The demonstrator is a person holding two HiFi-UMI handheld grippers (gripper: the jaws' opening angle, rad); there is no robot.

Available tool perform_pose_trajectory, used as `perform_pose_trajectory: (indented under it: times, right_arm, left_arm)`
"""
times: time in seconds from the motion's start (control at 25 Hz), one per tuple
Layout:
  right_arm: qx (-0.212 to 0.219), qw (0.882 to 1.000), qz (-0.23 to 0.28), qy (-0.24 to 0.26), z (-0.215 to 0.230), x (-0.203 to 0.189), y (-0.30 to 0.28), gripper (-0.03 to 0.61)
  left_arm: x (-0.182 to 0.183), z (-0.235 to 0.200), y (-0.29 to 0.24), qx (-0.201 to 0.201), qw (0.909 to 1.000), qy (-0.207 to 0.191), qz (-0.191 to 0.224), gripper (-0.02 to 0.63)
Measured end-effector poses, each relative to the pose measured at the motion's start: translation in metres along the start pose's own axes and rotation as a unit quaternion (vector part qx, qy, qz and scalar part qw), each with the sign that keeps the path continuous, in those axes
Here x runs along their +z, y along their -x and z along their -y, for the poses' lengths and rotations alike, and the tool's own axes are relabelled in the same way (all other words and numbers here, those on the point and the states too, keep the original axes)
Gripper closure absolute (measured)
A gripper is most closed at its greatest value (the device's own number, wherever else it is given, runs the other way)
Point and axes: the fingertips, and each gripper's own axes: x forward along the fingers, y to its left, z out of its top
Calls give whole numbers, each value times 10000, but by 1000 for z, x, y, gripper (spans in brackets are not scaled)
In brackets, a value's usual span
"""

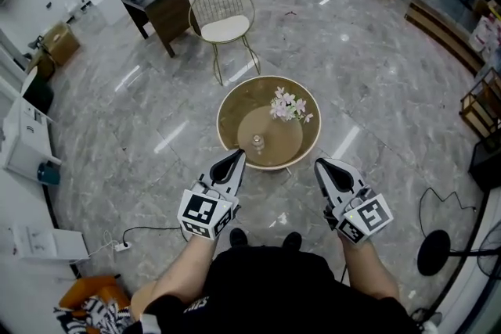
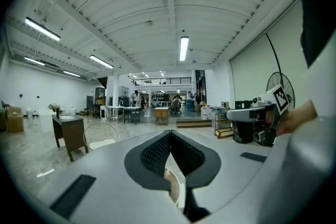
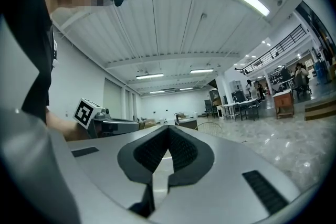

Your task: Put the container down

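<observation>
A round tan table [image 1: 235,102] stands on the marble floor in the head view. On its lower inner disc sits a small clear glass container [image 1: 257,142], upright and free of both grippers. A spray of pale pink flowers [image 1: 288,107] lies further back on the table. My left gripper [image 1: 237,156] is shut and empty, its tip over the table's near rim, just left of the container. My right gripper [image 1: 321,164] is shut and empty, near the rim's right side. In the gripper views both point level across the room, left gripper [image 2: 169,134] and right gripper [image 3: 168,131] with jaws pressed together.
A wire chair with a white seat [image 1: 223,19] and a dark cabinet [image 1: 160,4] stand behind the table. A fan stand [image 1: 434,250] and cable lie at the right, a power strip [image 1: 121,246] at the left. The person's shoes [image 1: 262,238] are just before the table.
</observation>
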Motion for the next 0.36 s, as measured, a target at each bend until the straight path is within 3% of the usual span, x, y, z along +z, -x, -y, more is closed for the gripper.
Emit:
perform_pose_trajectory:
  times: [0.2, 0.36]
  right_arm:
    - [157, 9998, 69, -55, -19, 7, -25, 566]
    - [192, 9998, 97, 24, -34, 17, -43, 566]
  left_arm:
    - [-3, 10, 5, -900, 9954, 62, -333, 598]
    - [3, -1, 16, -1150, 9921, 135, -486, 598]
